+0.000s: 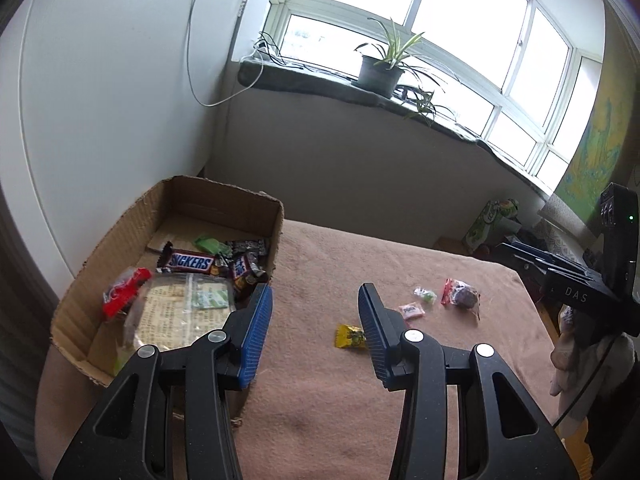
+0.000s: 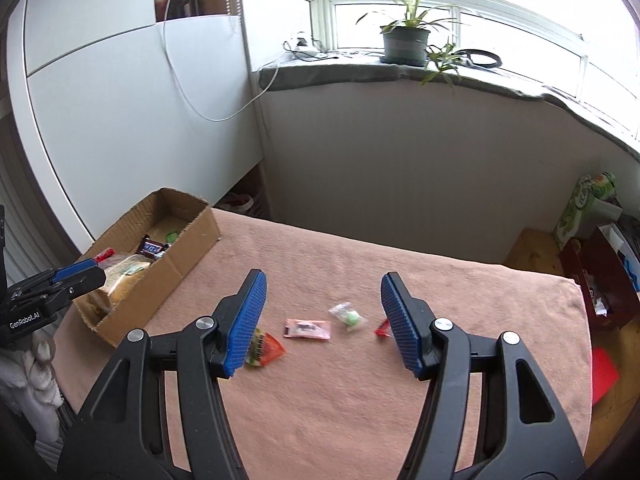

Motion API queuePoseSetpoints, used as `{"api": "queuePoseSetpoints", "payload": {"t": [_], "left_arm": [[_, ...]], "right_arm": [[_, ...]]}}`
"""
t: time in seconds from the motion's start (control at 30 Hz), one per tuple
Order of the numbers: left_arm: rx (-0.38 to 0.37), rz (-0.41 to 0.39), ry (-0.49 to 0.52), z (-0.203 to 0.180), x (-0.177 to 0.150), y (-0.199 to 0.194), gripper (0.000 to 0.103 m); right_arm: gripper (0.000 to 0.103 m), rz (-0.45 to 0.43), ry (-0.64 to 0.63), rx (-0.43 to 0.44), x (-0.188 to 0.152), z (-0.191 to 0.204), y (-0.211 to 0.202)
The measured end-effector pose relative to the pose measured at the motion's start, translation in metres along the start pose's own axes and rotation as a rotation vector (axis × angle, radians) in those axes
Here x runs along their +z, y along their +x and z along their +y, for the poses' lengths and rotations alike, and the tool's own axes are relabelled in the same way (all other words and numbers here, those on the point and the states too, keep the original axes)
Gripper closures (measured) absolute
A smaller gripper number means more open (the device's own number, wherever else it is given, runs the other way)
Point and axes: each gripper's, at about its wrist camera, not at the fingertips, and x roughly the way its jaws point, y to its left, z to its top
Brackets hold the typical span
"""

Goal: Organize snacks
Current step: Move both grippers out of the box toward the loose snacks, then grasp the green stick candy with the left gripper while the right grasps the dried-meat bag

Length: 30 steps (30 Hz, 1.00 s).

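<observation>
Both the left tool [image 1: 315,300] and right tool [image 2: 322,288] are held released and empty above the pink-clothed bench [image 2: 360,400]; small wrapped snacks [image 2: 307,329] are left on it, others in the brown cardboard box [image 1: 236,204].

The pink cloth-covered bench [image 1: 320,380] and open brown cardboard box [image 1: 256,216] are viewed obliquely downward, close up, from each wrist; the box is seen nearer from the left, and the window wall is shared.
</observation>
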Motion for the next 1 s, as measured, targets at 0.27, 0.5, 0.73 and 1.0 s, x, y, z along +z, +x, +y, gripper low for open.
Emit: {"api": "queuePoseSetpoints", "payload": {"t": [0.27,0.5,0.73,1.0], "left_arm": [[-0.033,0.057,0.021,-0.035,-0.012,0.026,0.059],[-0.038,0.100,0.032,-0.053,-0.018,0.045,0.060],[-0.047,0.162,0.016,-0.059,-0.019,0.072,0.060],[-0.042,0.225,0.040,-0.069,-0.017,0.113,0.061]], "right_arm": [[0.041,0.036,0.110,-0.050,-0.023,-0.078,-0.012],[0.041,0.102,0.147,0.029,-0.031,-0.109,0.009],[0.041,0.185,0.067,0.040,-0.035,-0.105,0.049],[0.041,0.229,-0.081,0.004,-0.034,-0.088,0.079]]}}
